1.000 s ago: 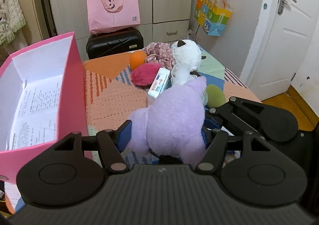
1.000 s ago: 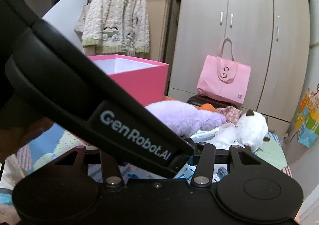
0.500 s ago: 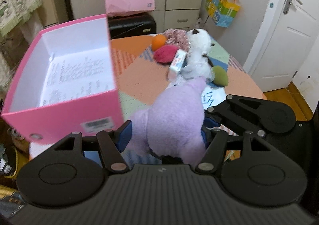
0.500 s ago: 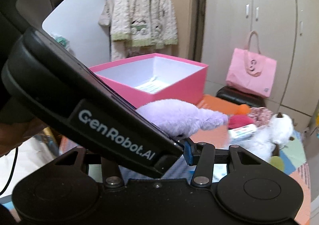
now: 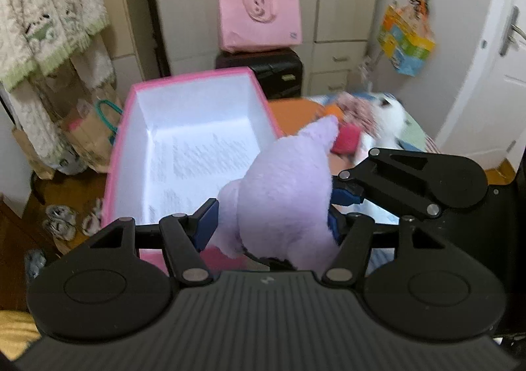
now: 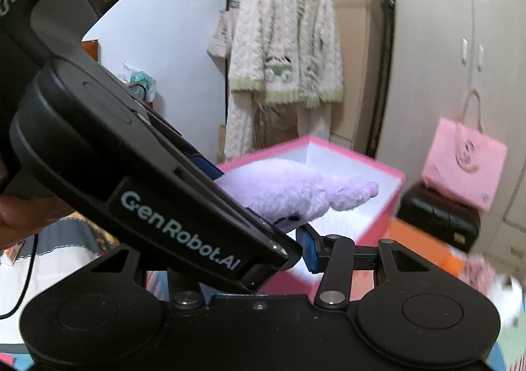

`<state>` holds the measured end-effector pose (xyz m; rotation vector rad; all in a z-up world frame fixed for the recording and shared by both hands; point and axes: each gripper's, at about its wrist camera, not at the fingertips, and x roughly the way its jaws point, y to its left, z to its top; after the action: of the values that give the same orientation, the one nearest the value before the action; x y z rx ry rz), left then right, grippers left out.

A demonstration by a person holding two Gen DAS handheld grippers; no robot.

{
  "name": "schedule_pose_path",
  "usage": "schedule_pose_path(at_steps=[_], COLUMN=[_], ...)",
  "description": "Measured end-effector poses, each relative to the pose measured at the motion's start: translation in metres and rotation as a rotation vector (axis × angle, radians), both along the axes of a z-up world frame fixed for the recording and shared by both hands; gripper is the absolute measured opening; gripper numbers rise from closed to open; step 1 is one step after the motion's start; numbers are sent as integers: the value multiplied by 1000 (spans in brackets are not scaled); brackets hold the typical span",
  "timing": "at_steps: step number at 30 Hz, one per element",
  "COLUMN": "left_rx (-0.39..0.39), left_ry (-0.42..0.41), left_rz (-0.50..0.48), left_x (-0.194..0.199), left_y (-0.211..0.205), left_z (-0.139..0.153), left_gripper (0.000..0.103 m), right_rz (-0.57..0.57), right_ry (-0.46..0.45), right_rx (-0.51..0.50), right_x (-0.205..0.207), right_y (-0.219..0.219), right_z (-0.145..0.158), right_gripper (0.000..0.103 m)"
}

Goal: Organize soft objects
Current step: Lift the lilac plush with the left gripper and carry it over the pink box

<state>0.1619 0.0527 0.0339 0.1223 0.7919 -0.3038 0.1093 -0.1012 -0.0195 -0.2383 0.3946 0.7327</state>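
Left wrist view first: our left gripper [image 5: 271,223] is clenched on the purple plush toy [image 5: 286,190], its blue pads [image 5: 207,223] pressed into the fur on either side. We hold the toy up over the near corner of the pink box [image 5: 128,127], whose white inside shows a printed sheet on the floor — nothing else lies in it that we can see. Our right gripper [image 5: 343,188] comes in from the right, and its blue pad sits against the toy's flank; its other finger is hidden behind the fur here.

Beyond the box, the patterned table [image 5: 292,108] carries a blurred heap: a white plush [image 5: 391,114], a floral cloth [image 5: 358,111] and a red fuzzy ball [image 5: 346,139]. A pink tote bag [image 5: 259,20] stands on a black suitcase [image 5: 273,71] before the wardrobe, and a colourful bag [image 5: 406,42] hangs by the door.

From the right wrist view, the black body of the left gripper [image 6: 157,203] crosses the picture, marked GenRobot.AI. The purple plush toy [image 6: 296,193] sticks out past it, above the open pink box [image 6: 388,206]. Only one blue pad of our right gripper [image 6: 309,249] shows, just under the toy — whether that gripper truly squeezes the plush we cannot tell. A knitted cardigan [image 6: 282,38] hangs on a rail behind, and the pink tote bag [image 6: 463,162] sits to the right.
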Motion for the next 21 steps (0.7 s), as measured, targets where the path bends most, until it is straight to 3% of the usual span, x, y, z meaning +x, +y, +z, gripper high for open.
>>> schedule_pose_path(at_steps=[3,9,14,21], left_rx=[-6,-42,-104,-129], left_ry=[9,50,148,246], left_rz=[25,57,86,107], left_x=[34,104,155,196], left_y=[10,29,42,44], left_z=[2,-5,-26,-54], left_gripper=[62,61,58,56], right_rz=[33,83,167,157], right_ry=[-31,6,7,104], right_rx=[5,-45,-91,-134], right_x=[36,106,146,200], right_y=[11,35,50,58], right_z=[1,6,5,-12], right_gripper=[54,53,52,45])
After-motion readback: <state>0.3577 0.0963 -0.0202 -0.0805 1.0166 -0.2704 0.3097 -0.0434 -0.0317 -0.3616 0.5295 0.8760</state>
